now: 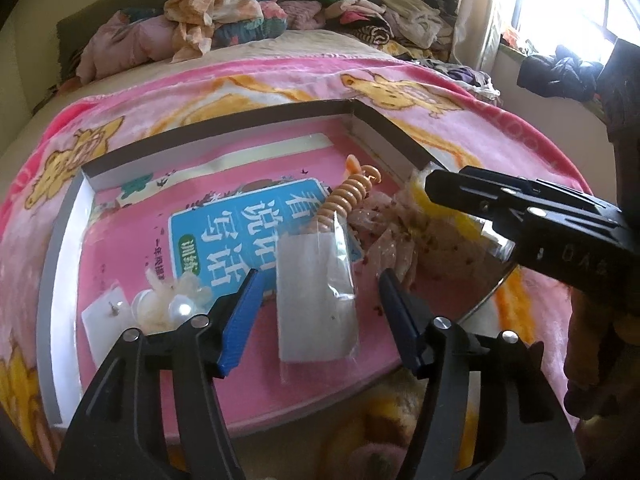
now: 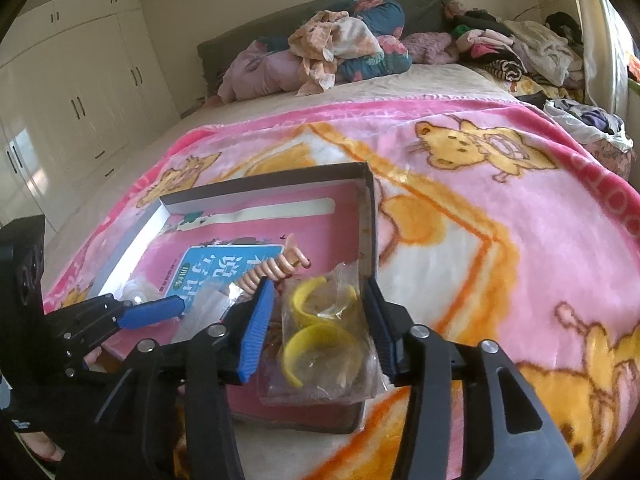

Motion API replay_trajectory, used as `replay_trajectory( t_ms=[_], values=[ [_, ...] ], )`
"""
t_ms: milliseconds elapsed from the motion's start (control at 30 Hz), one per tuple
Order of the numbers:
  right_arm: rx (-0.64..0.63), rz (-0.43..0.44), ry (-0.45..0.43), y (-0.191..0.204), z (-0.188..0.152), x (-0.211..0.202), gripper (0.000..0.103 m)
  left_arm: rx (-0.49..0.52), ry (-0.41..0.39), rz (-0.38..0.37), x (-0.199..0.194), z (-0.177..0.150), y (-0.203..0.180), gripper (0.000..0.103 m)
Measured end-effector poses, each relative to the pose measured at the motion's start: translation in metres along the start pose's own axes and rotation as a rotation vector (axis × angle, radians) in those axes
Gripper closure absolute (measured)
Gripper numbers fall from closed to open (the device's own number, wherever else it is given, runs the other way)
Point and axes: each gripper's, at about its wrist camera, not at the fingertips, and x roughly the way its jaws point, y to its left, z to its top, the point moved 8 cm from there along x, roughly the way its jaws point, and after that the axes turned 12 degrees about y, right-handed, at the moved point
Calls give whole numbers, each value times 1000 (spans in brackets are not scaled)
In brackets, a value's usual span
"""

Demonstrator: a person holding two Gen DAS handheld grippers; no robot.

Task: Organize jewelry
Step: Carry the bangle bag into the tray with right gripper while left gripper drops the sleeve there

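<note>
A: Starting with the left wrist view, what is the left gripper doing?

B: It is hovering with its blue fingers apart, gripping nothing. A flat clear packet with a white card inside is lying between them on the pink book cover, its long axis running straight away from the camera, in line with the fingers.

A: So the pads are sitting on either side of its narrow width?

B: Yes, though not pressing on it. Everything is resting in a shallow cardboard tray on a fuzzy pink blanket. A ribbed orange spiral piece is lying beyond the packet, a pearl ornament to the left.

A: And in the right wrist view?

B: The right gripper is straddling a crinkly plastic bag holding smooth yellow bangles. Its fingers are standing apart, and I am seeing no clear squeeze on the bag.

A: Which hand is nearer?

B: The right to the bag, at the tray's near right corner; the left to the packet.
</note>
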Motion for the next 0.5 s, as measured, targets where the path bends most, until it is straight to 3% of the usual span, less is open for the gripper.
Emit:
replay_trajectory(
  t_ms=[500],
  values=[
    [47, -28, -87, -5, -9, -43, 30, 6, -54, 28, -30, -14, -3, 43]
  ],
)
